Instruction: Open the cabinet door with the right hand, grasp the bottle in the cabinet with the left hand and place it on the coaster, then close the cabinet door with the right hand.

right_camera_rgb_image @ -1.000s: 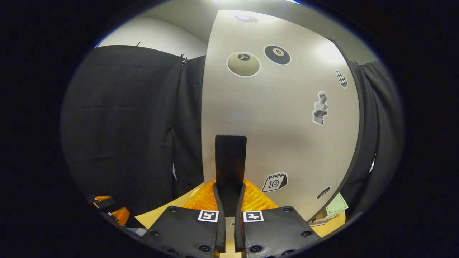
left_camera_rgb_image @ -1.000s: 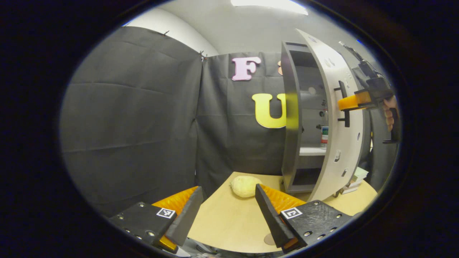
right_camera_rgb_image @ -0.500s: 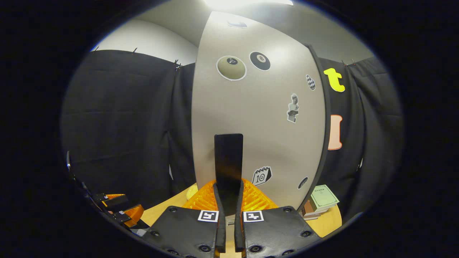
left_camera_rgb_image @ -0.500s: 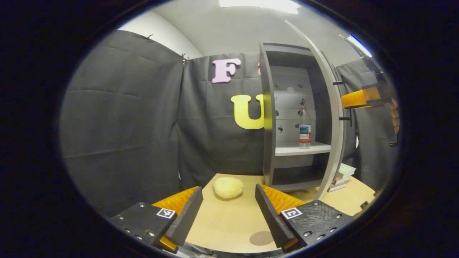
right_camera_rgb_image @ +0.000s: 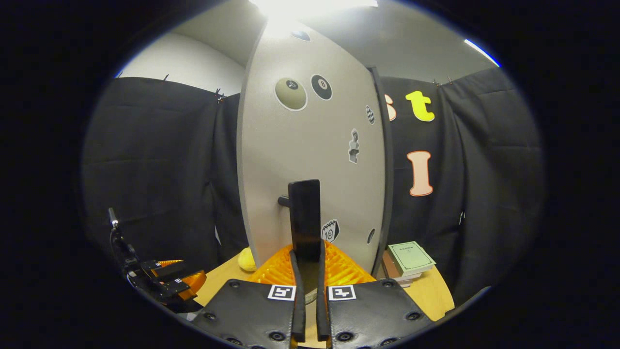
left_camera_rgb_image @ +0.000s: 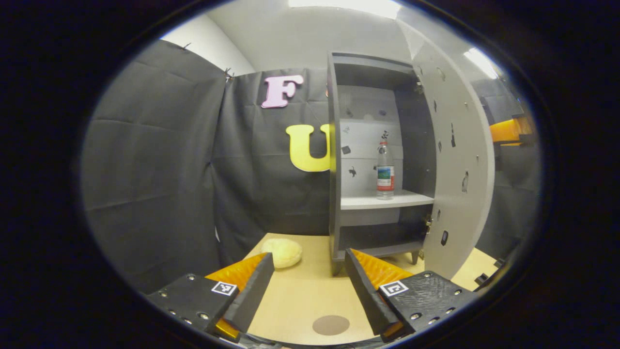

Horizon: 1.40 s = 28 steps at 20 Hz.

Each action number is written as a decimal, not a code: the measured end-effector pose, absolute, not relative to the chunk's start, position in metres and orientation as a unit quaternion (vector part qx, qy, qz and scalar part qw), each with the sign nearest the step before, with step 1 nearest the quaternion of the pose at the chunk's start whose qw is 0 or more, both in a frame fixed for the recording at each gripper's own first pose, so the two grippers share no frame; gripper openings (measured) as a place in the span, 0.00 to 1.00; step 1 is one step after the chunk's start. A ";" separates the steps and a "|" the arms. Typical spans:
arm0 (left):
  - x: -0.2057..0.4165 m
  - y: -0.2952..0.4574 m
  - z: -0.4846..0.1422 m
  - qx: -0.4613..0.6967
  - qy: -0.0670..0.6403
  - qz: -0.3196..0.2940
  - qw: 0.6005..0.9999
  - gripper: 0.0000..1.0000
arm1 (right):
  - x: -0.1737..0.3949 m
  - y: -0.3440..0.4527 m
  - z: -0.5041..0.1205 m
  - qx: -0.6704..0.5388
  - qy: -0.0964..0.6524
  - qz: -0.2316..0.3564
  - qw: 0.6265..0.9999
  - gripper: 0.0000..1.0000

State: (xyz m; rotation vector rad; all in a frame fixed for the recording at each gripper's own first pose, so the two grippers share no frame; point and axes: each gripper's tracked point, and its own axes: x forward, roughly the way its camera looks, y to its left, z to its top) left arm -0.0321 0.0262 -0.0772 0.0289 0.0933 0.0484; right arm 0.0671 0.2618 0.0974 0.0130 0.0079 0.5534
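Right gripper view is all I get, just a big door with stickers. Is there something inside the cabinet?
Observer: Yes. In the left gripper view a bottle stands upright on the cabinet's middle shelf.
Operator: Is the other claw holding it?
Observer: No. The left claw is open, with bare table between its fingers, well short of the bottle.
Operator: Where will the bottle go?
Observer: A round brown coaster lies on the table right by that claw.
Operator: Anything else on the table?
Observer: A pale yellow lumpy thing sits left of the cabinet.
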 end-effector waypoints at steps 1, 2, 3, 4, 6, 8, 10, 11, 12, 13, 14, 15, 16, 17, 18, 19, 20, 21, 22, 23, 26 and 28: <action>-0.028 0.019 -0.077 0.015 0.047 0.015 0.999 0.89 | 0.068 0.257 0.097 0.007 0.002 0.265 0.964 0.11; -0.025 0.011 -0.076 0.016 0.047 0.006 0.999 0.91 | 0.069 0.252 0.098 0.011 0.000 0.257 0.966 0.07; -0.021 0.003 -0.077 0.018 0.047 -0.004 0.999 0.91 | 0.070 0.247 0.099 0.017 -0.002 0.248 0.969 0.10; -0.018 -0.005 -0.077 0.021 0.049 -0.012 0.999 0.89 | 0.071 0.243 0.099 0.021 -0.006 0.238 0.971 0.07; -0.012 -0.021 -0.084 0.027 0.056 -0.028 0.998 0.89 | 0.073 0.233 0.100 0.017 -0.013 0.216 0.976 0.10; -0.007 -0.033 -0.087 0.026 0.063 -0.046 0.997 0.89 | 0.079 0.220 0.099 0.013 -0.017 0.201 0.979 0.10; -0.005 -0.053 -0.089 0.012 0.069 -0.065 0.995 0.89 | 0.080 0.207 0.098 0.014 -0.015 0.189 0.982 0.06; -0.002 -0.060 -0.087 0.006 0.069 -0.072 0.995 0.89 | 0.081 0.201 0.097 0.012 -0.015 0.183 0.983 0.09; 0.001 -0.063 -0.085 0.005 0.068 -0.074 0.995 0.93 | 0.082 0.194 0.097 0.009 -0.016 0.177 0.984 0.09; 0.003 -0.066 -0.085 0.006 0.068 -0.075 0.995 0.89 | 0.084 0.189 0.097 0.006 -0.018 0.169 0.985 0.06; 0.006 -0.068 -0.084 0.007 0.068 -0.077 0.995 0.91 | 0.088 0.184 0.098 0.006 -0.019 0.162 0.987 0.06; 0.008 -0.072 -0.083 0.007 0.068 -0.080 0.995 0.91 | 0.091 0.179 0.099 0.008 -0.020 0.155 0.988 0.06; 0.009 -0.074 -0.082 0.007 0.068 -0.081 0.994 0.91 | 0.093 0.174 0.098 0.011 -0.020 0.149 0.989 0.06; 0.010 -0.076 -0.084 0.007 0.070 -0.082 0.994 0.91 | 0.094 0.169 0.098 0.014 -0.020 0.144 0.989 0.09; 0.011 -0.078 -0.085 0.003 0.075 -0.083 0.994 0.93 | 0.095 0.168 0.098 0.018 -0.018 0.145 0.989 0.06; 0.012 -0.078 -0.085 -0.005 0.077 -0.085 0.993 0.92 | 0.093 0.170 0.098 0.024 -0.017 0.154 0.988 0.05; 0.013 -0.080 -0.083 -0.013 0.077 -0.086 0.993 0.91 | 0.091 0.175 0.098 0.028 -0.016 0.166 0.986 0.00; 0.015 -0.080 -0.082 -0.016 0.077 -0.085 0.993 0.93 | 0.091 0.179 0.099 0.029 -0.015 0.175 0.984 0.00; 0.017 -0.078 -0.080 -0.016 0.075 -0.083 0.994 0.91 | 0.091 0.176 0.097 0.028 -0.014 0.177 0.984 0.00; 0.019 -0.075 -0.077 -0.013 0.073 -0.080 0.994 0.91 | 0.090 0.173 0.097 0.026 -0.014 0.172 0.985 0.00; 0.028 -0.064 -0.070 -0.006 0.066 -0.072 0.995 0.91 | 0.084 0.165 0.091 0.013 -0.007 0.169 0.986 0.06; 0.032 -0.060 -0.068 -0.006 0.065 -0.071 0.995 0.91 | 0.075 0.161 0.085 0.014 0.005 0.172 0.985 0.25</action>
